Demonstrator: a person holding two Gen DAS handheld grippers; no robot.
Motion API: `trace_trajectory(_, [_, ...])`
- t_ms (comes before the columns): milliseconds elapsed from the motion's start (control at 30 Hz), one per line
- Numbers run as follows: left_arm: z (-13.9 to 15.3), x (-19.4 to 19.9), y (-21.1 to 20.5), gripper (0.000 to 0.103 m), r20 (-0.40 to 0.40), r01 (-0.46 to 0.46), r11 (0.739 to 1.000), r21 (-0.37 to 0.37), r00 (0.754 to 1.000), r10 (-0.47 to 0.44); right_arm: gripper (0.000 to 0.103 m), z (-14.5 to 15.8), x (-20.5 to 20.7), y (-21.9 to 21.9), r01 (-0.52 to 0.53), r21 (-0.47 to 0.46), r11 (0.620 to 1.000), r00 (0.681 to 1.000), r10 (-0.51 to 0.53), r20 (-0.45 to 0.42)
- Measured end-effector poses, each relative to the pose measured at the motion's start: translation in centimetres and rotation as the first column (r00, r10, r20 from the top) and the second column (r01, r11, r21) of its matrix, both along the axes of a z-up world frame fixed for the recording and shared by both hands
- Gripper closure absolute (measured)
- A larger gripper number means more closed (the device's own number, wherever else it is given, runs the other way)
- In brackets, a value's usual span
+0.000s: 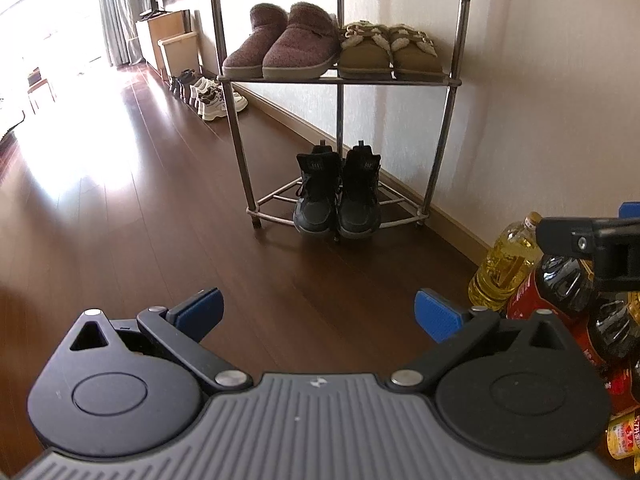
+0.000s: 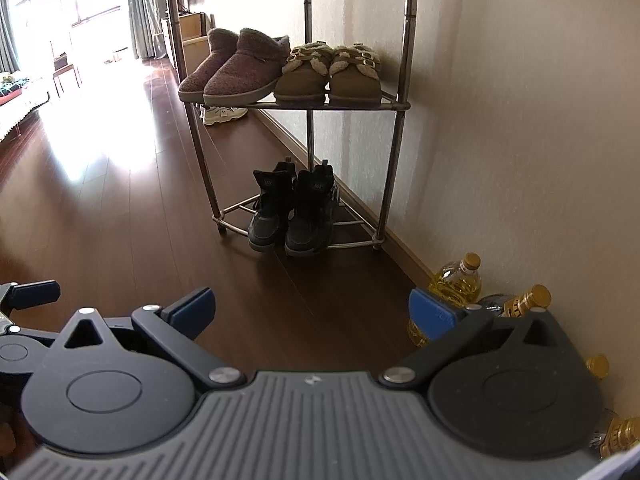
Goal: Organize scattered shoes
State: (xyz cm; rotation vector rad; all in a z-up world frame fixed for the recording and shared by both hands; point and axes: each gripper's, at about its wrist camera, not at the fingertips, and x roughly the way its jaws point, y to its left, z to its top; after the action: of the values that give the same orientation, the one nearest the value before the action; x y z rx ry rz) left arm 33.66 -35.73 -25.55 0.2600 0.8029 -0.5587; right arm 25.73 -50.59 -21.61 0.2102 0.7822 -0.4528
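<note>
A metal shoe rack point(image 1: 340, 80) point(image 2: 394, 106) stands against the wall. Its upper shelf carries a pair of purple fuzzy slippers point(image 1: 280, 46) point(image 2: 232, 70) and a pair of tan fleece-lined shoes point(image 1: 392, 50) point(image 2: 330, 74). Two black sneakers point(image 1: 338, 194) point(image 2: 294, 210) sit side by side on the bottom shelf, toes toward me. My left gripper point(image 1: 318, 312) is open and holds nothing, well short of the rack. My right gripper point(image 2: 310, 312) is also open and holds nothing, at a similar distance.
Oil bottles point(image 1: 506, 264) point(image 2: 452, 288) and a dark bottle point(image 1: 568, 280) stand on the floor by the right wall. A row of sneakers point(image 1: 208, 98) lines the wall beyond the rack. Brown wooden floor point(image 1: 140, 220) stretches left toward a bright window.
</note>
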Motion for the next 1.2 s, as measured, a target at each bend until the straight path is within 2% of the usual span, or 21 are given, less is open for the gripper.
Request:
trace_trajectory(233, [2.0, 0.5, 0.5, 0.0, 0.033, -0.016, 1.0, -0.014, 0.999, 0.016, 0.001, 1.5, 0.4, 0.2, -0.003, -0.012, 1.0, 1.0, 0.003, 0.014])
trace_trajectory(567, [5.8, -1.0, 2.7, 0.0, 0.081, -0.009, 0.999, -0.037, 0.997, 0.012, 0.001, 5.6, -0.2, 2.0, 0.002, -0.055, 0.998, 0.997, 0.002, 0.075])
trace_trajectory(1200, [9.0, -3.4, 6.3, 0.0, 0.119, -0.006, 0.998, -0.065, 0.993, 0.014, 0.001, 9.9, -2.8, 6.0, 0.02, -0.088, 0.996, 0.99, -0.008, 0.143])
